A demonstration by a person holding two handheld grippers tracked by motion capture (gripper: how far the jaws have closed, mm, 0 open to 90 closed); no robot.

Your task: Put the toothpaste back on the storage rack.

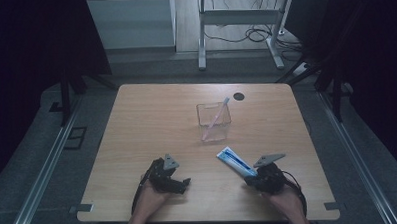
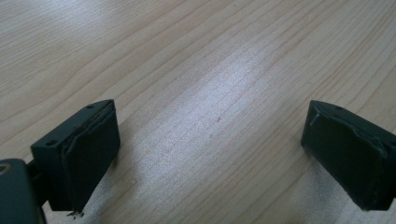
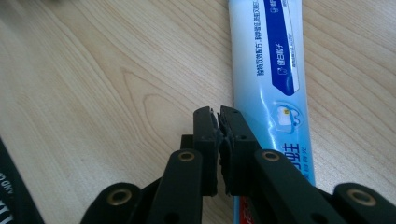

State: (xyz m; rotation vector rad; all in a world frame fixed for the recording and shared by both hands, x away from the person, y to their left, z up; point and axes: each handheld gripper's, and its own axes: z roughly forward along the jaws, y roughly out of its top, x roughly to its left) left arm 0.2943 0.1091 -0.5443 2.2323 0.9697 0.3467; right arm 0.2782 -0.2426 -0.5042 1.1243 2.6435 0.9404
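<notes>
A white and blue toothpaste tube [image 1: 235, 160] lies flat on the wooden table [image 1: 151, 118], near the front right. My right gripper [image 1: 251, 176] sits at the tube's near end. In the right gripper view the right gripper [image 3: 219, 116] has its jaws pressed together with nothing between them, just over the left edge of the tube [image 3: 268, 70]. A clear plastic container [image 1: 222, 133] stands at the table's middle with a pink toothbrush [image 1: 215, 119] leaning in it. My left gripper [image 1: 185, 182] rests at the front left. Its jaws [image 2: 210, 116] stand wide apart over bare wood.
A small black round mark [image 1: 239, 96] sits on the table behind the container. A black strap or cable [image 3: 14, 186] crosses the lower left corner of the right gripper view. Beyond the table are a grey floor, a metal stand and cables.
</notes>
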